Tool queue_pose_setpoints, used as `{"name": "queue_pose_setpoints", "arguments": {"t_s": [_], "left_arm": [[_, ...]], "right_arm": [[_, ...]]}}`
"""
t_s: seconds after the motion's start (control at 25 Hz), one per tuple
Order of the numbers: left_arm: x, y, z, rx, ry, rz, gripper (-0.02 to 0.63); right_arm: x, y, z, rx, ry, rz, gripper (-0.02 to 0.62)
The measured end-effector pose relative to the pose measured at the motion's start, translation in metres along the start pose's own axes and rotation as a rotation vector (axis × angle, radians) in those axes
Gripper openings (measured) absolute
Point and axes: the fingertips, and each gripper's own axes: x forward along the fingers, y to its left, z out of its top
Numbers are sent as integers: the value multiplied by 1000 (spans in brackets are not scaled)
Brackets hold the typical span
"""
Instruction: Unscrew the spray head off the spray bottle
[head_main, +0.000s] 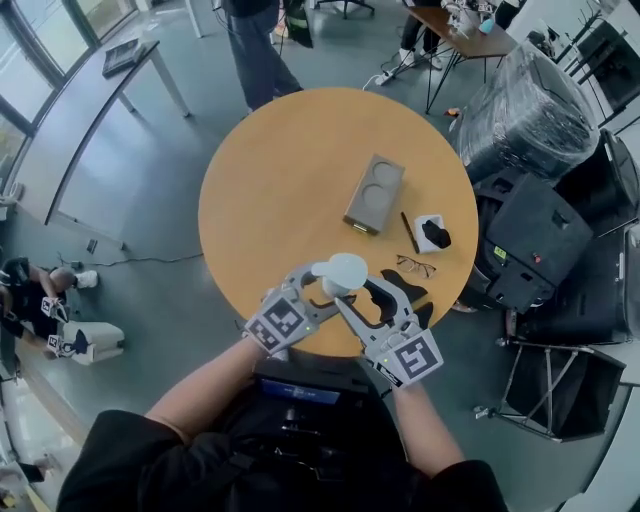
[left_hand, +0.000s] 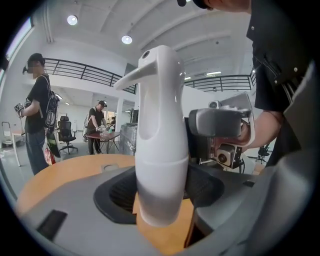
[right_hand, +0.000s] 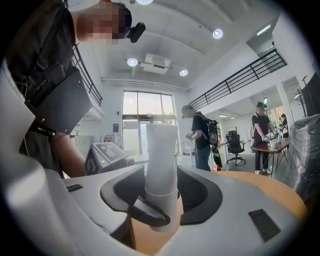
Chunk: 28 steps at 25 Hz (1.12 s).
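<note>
A white spray bottle hangs in the air above the near edge of the round wooden table, between both grippers. In the left gripper view the spray bottle stands upright, nozzle to the left, and my left gripper is shut on its lower body. My left gripper comes at it from the left, my right gripper from the right. In the right gripper view the spray bottle stands between the jaws of my right gripper, whose pads sit close beside it without pressing.
On the table lie a grey block with two round recesses, a black pen, a small white tray with a black item and a pair of glasses. Black chairs and a plastic-wrapped bundle crowd the right. A person stands beyond the table.
</note>
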Motion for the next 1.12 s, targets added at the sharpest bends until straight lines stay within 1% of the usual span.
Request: {"name": "queue_pose_setpoints", "arguments": {"t_s": [0.2, 0.24, 0.36, 0.52, 0.6, 0.64, 0.8, 0.88, 1.0, 1.12], "left_arm": [[-9, -18, 21, 1, 15, -26, 307], [-11, -21, 25, 1, 14, -33, 306], [-18, -29, 34, 11, 20, -49, 306], [-28, -37, 36, 25, 24, -67, 307], [-31, -42, 35, 11, 24, -92, 305], [-32, -43, 35, 10, 21, -104, 305], [-40, -45, 34, 46, -2, -149, 305], [-45, -50, 37, 54, -18, -191, 305], [-54, -59, 39, 59, -41, -282, 304], [-62, -67, 39, 84, -46, -367, 304]], "right_arm": [[6, 8, 36, -21, -28, 28, 252], [8, 10, 43, -26, -36, 35, 285], [16, 17, 60, -38, -57, 52, 285], [23, 27, 66, -50, -62, 66, 282], [24, 33, 66, -54, -65, 90, 250], [24, 36, 66, -54, -67, 102, 222], [23, 45, 72, -34, -90, 147, 206], [19, 50, 76, -23, -103, 186, 201], [14, 60, 82, -3, -123, 267, 199], [9, 72, 85, -1, -133, 342, 199]]}}
